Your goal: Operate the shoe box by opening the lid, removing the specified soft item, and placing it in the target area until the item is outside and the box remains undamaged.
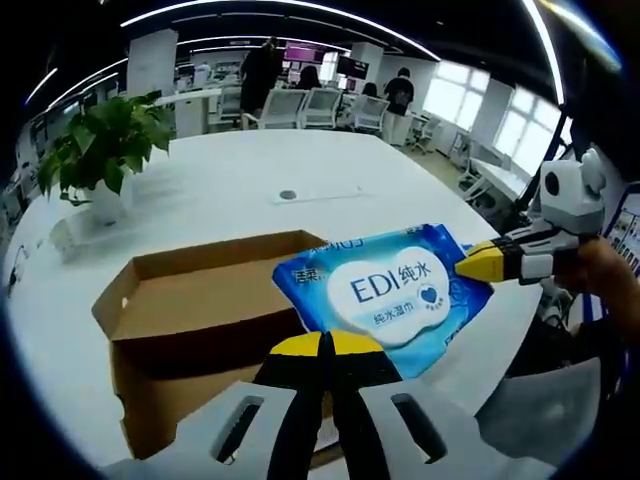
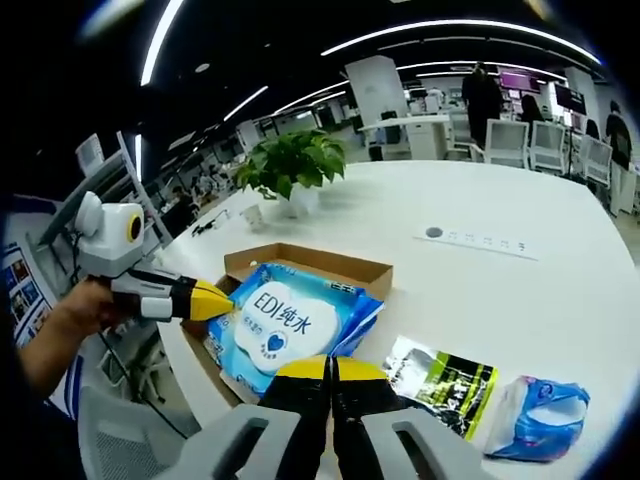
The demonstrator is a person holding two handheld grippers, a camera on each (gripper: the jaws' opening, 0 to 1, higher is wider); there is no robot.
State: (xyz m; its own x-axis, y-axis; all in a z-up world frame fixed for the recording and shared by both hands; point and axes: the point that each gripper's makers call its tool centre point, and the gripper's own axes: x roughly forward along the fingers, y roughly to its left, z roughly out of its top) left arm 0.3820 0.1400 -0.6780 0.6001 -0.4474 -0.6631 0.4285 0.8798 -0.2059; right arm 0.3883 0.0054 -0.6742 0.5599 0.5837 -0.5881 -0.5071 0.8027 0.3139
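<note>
We pinch the pack (image 1: 395, 285) mid-frame with both closed tools, left (image 1: 327, 345) and right (image 2: 330, 368); opposing pulls could tear it over the box (image 1: 200, 300).

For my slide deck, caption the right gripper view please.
Both grippers, right and left, pinch a blue wet-wipes pack above the open shoe box.

The shoe box (image 1: 200, 300) is matt brown cardboard. The wet-wipes pack (image 1: 385, 290) is glossy blue plastic film. The table (image 1: 300, 170) looks smooth, white and faintly shiny. The green sachet (image 2: 445, 380) is shiny foil.
</note>
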